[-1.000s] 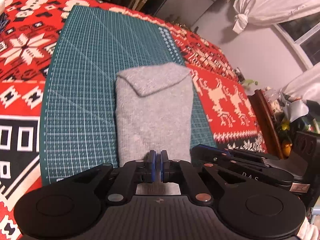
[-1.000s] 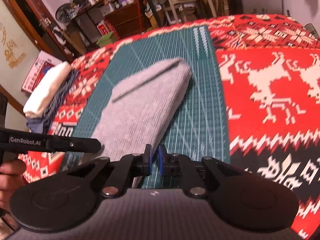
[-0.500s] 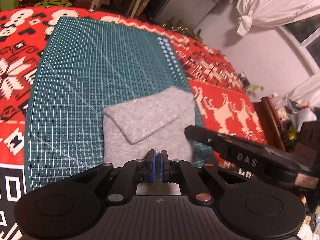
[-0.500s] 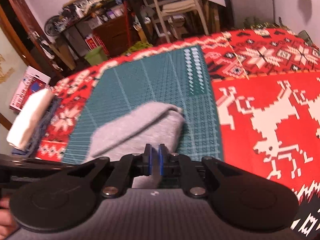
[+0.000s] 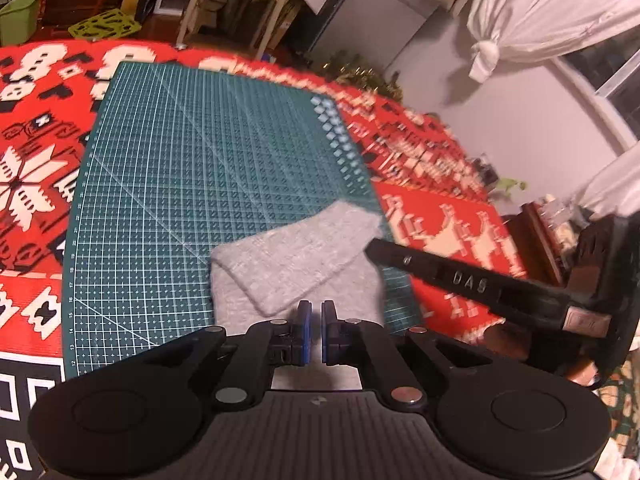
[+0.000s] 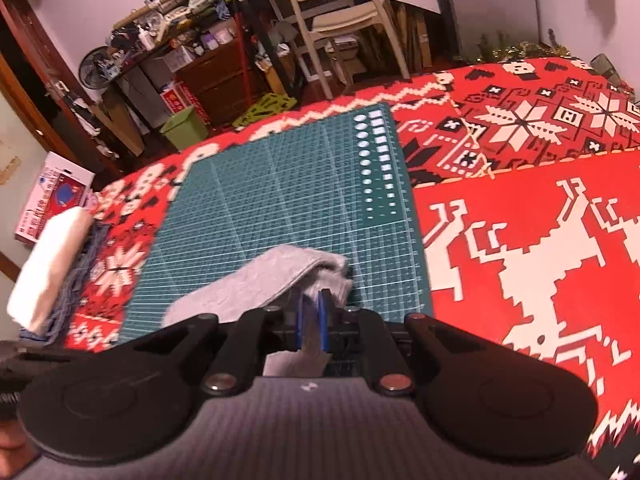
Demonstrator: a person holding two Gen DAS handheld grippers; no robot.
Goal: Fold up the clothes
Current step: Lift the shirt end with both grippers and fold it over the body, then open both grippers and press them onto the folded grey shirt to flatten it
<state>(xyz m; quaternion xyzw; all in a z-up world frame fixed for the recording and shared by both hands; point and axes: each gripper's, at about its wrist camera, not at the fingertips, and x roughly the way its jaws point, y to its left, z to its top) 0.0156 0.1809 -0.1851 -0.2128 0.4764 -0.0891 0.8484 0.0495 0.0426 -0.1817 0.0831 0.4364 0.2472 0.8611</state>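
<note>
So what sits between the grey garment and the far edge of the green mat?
Nothing: in both wrist views, bare green mat stretches from the grey garment to its far edge.

Each camera sits close behind its own tool, looking forward and down across the mat (image 5: 192, 184) toward its far edge. The left view angles rightward to a curtained window, the right view leftward to cluttered shelves. Both share the mat and gray cloth (image 6: 256, 284).

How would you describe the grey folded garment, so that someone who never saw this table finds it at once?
Look first at the red patterned blanket, then at the green cutting mat lying on it. At the mat's near right corner lies the grey folded garment, a soft knitted bundle. It is the only thing on the mat, unlike the white folded cloth stacked off the mat's left side.
</note>
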